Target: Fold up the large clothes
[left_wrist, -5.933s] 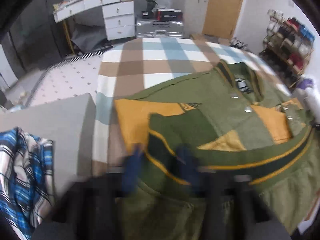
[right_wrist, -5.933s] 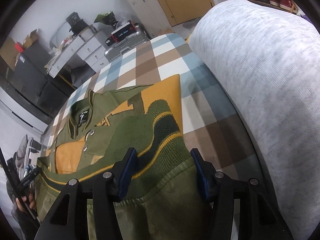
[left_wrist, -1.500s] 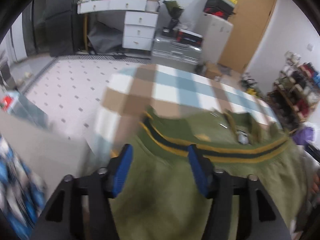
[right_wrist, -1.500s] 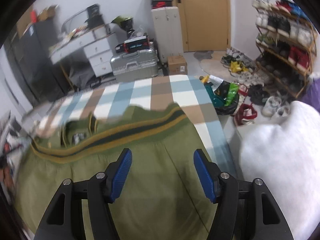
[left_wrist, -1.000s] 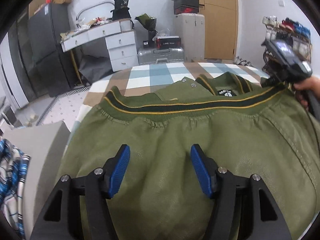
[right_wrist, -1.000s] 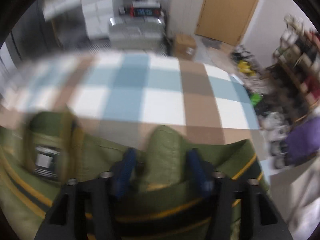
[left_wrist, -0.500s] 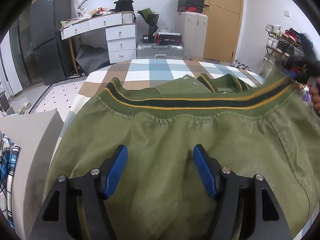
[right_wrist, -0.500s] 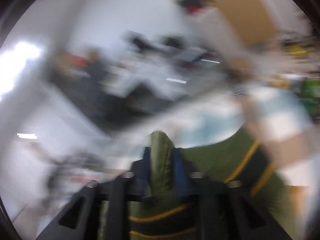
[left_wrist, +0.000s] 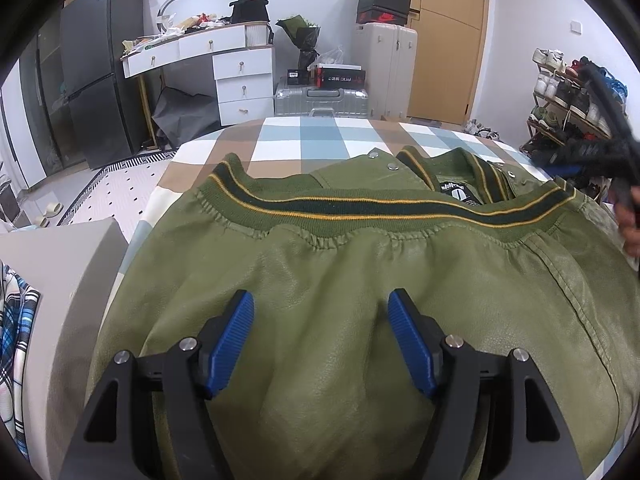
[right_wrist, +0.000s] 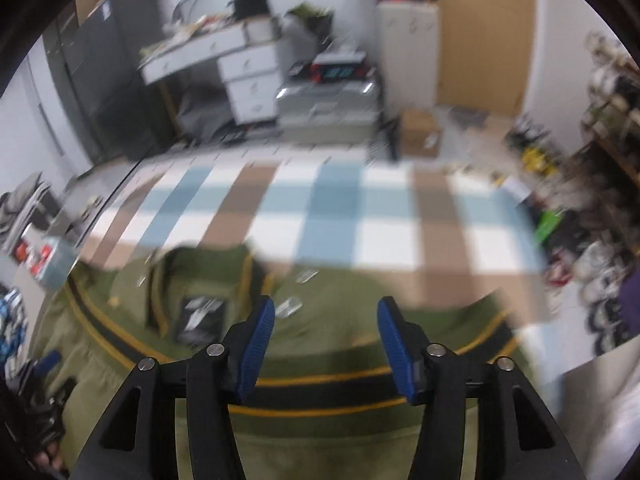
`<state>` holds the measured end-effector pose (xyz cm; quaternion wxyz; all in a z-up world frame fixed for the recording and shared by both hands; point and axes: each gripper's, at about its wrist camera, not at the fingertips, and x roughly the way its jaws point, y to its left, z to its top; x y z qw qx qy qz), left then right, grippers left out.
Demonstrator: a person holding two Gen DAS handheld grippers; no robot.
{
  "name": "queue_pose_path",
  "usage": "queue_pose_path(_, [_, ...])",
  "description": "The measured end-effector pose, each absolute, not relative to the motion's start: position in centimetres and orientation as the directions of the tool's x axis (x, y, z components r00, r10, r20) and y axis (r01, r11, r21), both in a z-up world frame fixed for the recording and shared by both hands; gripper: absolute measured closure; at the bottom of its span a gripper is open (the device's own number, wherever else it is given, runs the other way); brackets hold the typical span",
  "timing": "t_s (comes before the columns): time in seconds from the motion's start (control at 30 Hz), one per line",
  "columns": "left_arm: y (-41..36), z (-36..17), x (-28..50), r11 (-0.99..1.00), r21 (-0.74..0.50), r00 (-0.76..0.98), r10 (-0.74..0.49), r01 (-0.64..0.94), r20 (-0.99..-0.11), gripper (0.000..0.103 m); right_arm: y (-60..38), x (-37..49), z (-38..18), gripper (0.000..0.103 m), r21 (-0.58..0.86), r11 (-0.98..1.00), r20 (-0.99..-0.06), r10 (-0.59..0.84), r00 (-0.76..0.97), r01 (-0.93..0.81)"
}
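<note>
Over jacket (right_wrist: 340, 320), right hand-held gripper (right_wrist: 326, 330) (released), apart

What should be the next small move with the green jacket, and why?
Probably fold it once more, side over side. The green jacket already lies doubled on the checked cover, its striped hem up near the collar, yet it is still wide. Both the left tongs and the right tongs stand open above it, gripping nothing.

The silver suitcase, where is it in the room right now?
In the left wrist view the silver suitcase lies flat on the floor past the far end of the checked bed, between the white drawers and the tall beige suitcase.
</note>
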<state>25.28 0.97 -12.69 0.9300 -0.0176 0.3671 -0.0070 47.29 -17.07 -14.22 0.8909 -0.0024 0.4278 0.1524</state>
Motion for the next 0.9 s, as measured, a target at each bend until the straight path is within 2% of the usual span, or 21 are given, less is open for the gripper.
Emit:
queue_pose_path(0.13, [1.3, -12.7, 25.4, 0.999, -0.048, 0.727, -0.030, -0.004, -0.686, 0.034, -13.9, 47.5, -18.4, 0.055, 0.148, 0.941, -0.848, 0.279, 0.450, -0.304])
queue_pose_path(0.17, [1.4, -12.7, 25.4, 0.998, -0.055, 0.726, -0.034, -0.005, -0.686, 0.034, -13.6, 46.8, -17.8, 0.056, 0.135, 0.940, -0.835, 0.278, 0.475, -0.313])
queue_pose_path(0.27, [1.6, -12.7, 25.4, 0.997, -0.071, 0.723, -0.047, -0.003, -0.689, 0.033, -14.5, 44.0, -15.1, 0.057, 0.234, 0.906, -0.773, 0.394, 0.497, -0.353])
queue_pose_path(0.33, [1.6, -12.7, 25.4, 0.997, -0.076, 0.723, -0.050, -0.003, -0.689, 0.033, -15.8, 41.6, -13.4, 0.057, 0.209, 0.912, -0.737, 0.384, 0.557, -0.352])
queue_pose_path(0.47, [1.6, -12.7, 25.4, 0.997, -0.073, 0.723, -0.048, -0.004, -0.689, 0.033, -20.5, 34.4, -11.6, 0.043, 0.197, 0.934, -0.656, 0.352, 0.668, -0.299])
queue_pose_path(0.7, [1.6, -12.7, 25.3, 0.998, -0.067, 0.722, -0.040, -0.008, -0.691, 0.031, -27.1, 24.4, -15.7, 0.041, 0.227, 0.965, -0.694, 0.255, 0.674, -0.131])
queue_pose_path(0.9, [2.1, -12.9, 25.5, 0.996, -0.088, 0.714, -0.038, -0.033, -0.699, 0.025, -29.9, 20.2, -17.6, 0.041, 0.378, 0.924, -0.666, 0.314, 0.677, -0.057])
